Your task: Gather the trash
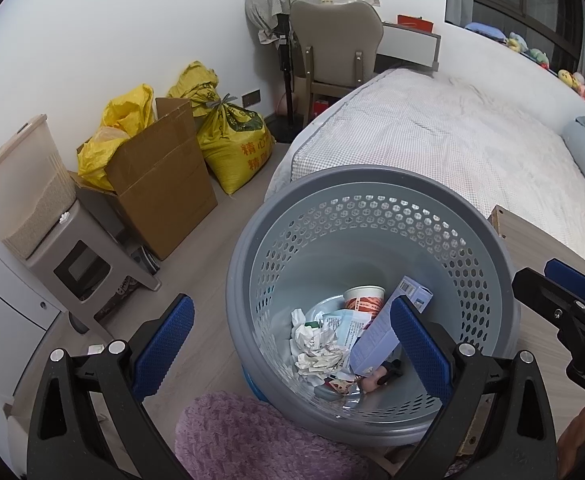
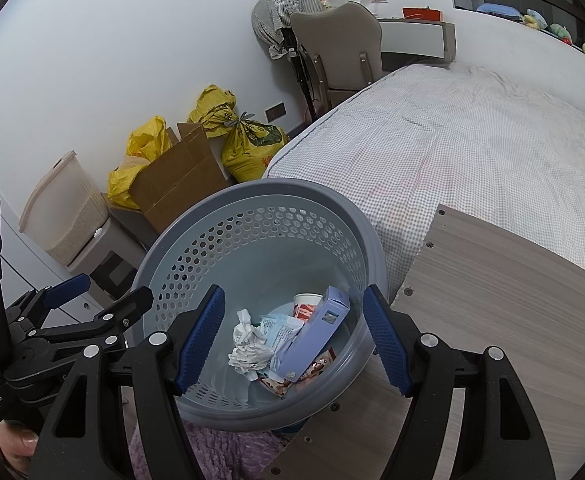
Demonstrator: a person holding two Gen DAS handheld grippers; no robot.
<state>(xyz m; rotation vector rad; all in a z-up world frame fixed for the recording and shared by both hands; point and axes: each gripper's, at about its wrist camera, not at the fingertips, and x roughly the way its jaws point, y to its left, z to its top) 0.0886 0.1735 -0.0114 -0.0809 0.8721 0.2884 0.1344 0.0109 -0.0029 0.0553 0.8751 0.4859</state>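
A grey perforated waste basket (image 1: 372, 184) stands on the floor by the bed; it also shows in the right wrist view (image 2: 252, 196). Inside lie crumpled white paper (image 1: 316, 350), a paper cup (image 1: 363, 298), a pale purple box (image 1: 384, 328) and wrappers. The same paper (image 2: 248, 344) and purple box (image 2: 316, 328) show in the right wrist view. My left gripper (image 1: 292, 344) is open and empty above the basket's near rim. My right gripper (image 2: 292, 344) is open and empty over the basket. Each gripper shows at the edge of the other's view.
A wooden board (image 2: 504, 292) lies right of the basket against the bed (image 1: 432, 132). A purple fluffy rug (image 1: 248, 436) lies in front. A cardboard box (image 1: 164, 184), yellow sacks (image 1: 232, 140), a rice dispenser (image 1: 32, 204) and a chair (image 1: 332, 52) line the wall.
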